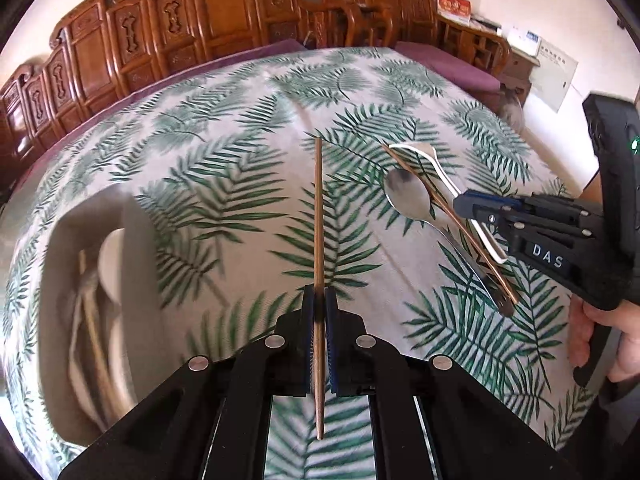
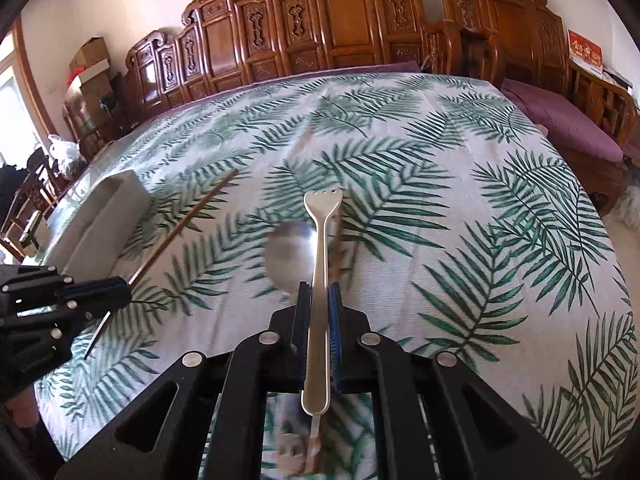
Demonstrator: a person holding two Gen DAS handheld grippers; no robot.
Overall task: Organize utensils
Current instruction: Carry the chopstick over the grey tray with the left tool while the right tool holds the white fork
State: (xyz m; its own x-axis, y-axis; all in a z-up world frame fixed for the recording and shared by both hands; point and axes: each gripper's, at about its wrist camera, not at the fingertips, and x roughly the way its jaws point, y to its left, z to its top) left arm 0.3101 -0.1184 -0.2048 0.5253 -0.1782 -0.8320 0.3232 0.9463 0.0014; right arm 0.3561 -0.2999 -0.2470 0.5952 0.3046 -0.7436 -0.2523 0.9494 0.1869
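Note:
My left gripper (image 1: 319, 300) is shut on a brown chopstick (image 1: 319, 220), held lifted over the leaf-print cloth and pointing away from me. It also shows at the left of the right wrist view, the left gripper (image 2: 120, 292) with the chopstick (image 2: 188, 220) slanting up to the right. My right gripper (image 2: 319, 292) is shut on the handle of a cream-white fork (image 2: 320, 232), tines forward. In the left wrist view the right gripper (image 1: 464, 204) comes in from the right with the fork (image 1: 424, 152). A metal spoon (image 2: 286, 248) and a second chopstick (image 1: 480, 248) lie on the cloth under the fork.
A grey organiser tray (image 1: 64, 264) stands at the left with several blurred utensils inside; its wall (image 2: 104, 236) shows in the right wrist view. Carved wooden benches (image 2: 340, 28) with purple cushions (image 2: 560, 120) ring the table's far side. A hand (image 1: 612, 340) holds the right gripper.

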